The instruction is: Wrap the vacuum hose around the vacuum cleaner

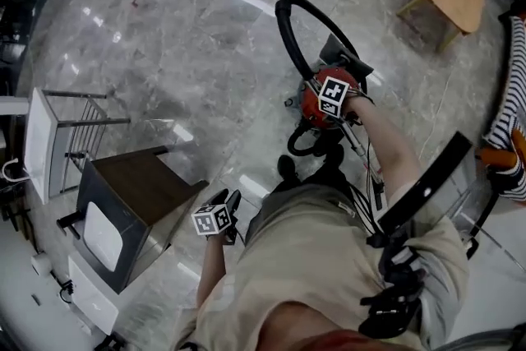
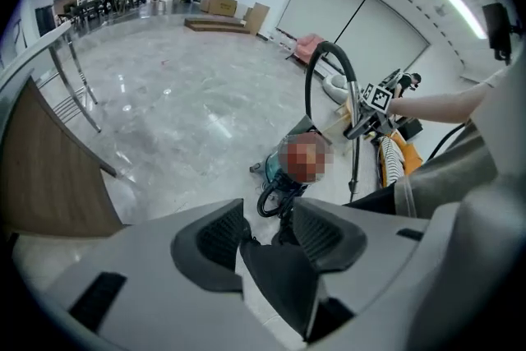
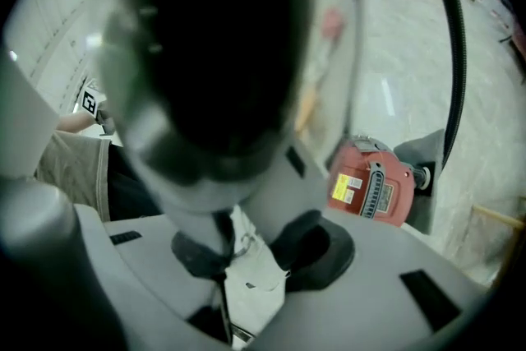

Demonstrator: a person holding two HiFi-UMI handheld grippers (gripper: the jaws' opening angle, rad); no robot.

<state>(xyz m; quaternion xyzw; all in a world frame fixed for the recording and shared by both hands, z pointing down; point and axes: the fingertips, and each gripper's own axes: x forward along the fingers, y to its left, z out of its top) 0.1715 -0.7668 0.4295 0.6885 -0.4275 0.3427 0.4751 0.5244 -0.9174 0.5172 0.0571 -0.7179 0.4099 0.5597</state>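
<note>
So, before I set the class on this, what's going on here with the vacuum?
A person stands over a red vacuum cleaner on the floor, with a gripper in each hand. The right gripper is shut on the hose's rigid wand just above the cleaner. The black hose arches in a loose loop and is not yet wrapped around the body. The left gripper hangs off to the side, jaws apart, with nothing between them.

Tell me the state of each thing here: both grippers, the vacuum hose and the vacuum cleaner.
left gripper: jaws apart, nothing between them.
right gripper: shut on the rigid tube at the hose's end.
vacuum hose: unwrapped, arcing in a loop above the vacuum cleaner.
vacuum cleaner: on the floor, no hose around it.
</note>
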